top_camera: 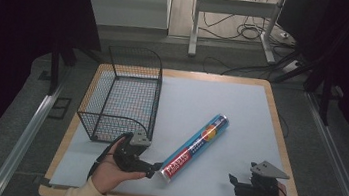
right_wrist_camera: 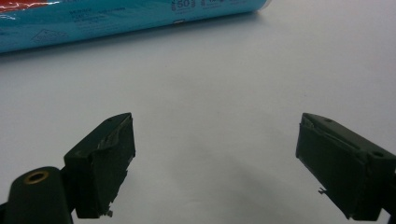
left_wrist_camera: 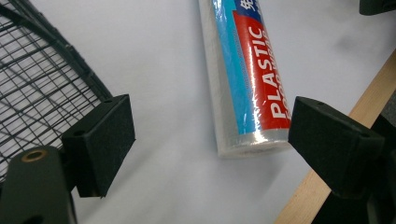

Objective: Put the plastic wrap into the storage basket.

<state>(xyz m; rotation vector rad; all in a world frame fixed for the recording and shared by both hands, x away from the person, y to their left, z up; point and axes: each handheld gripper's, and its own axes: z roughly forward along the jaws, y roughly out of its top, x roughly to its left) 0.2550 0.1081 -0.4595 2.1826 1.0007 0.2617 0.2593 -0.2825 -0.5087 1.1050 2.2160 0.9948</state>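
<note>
In the high view, a long cylindrical roll of plastic wrap in a blue, red and white printed sleeve (top_camera: 195, 149) lies diagonally on the pale blue tabletop (top_camera: 222, 104). Its near end sits just beside the tips of the left gripper (top_camera: 154, 169), whose jaws stand apart, while its far end points away and to that gripper's right. A black wire mesh basket (top_camera: 125, 94) stands just beyond the left gripper, slightly to its left. The right gripper (top_camera: 231, 179) rests low near the front edge of the tabletop, well apart from the roll, which lies to its left; its jaws are spread too.

In the left gripper view, the left gripper (left_wrist_camera: 210, 144) has its jaws wide apart, and the roll's near end (left_wrist_camera: 247, 74) lies between and just ahead of them, closer to the right-hand jaw. The basket's mesh wall (left_wrist_camera: 42, 88) rises behind the left-hand jaw.

In the right gripper view, the right gripper (right_wrist_camera: 215, 154) is open, with bare tabletop (right_wrist_camera: 215, 93) between its jaws. The roll (right_wrist_camera: 116, 18) lies crosswise ahead of it, well beyond the jaw tips.
</note>
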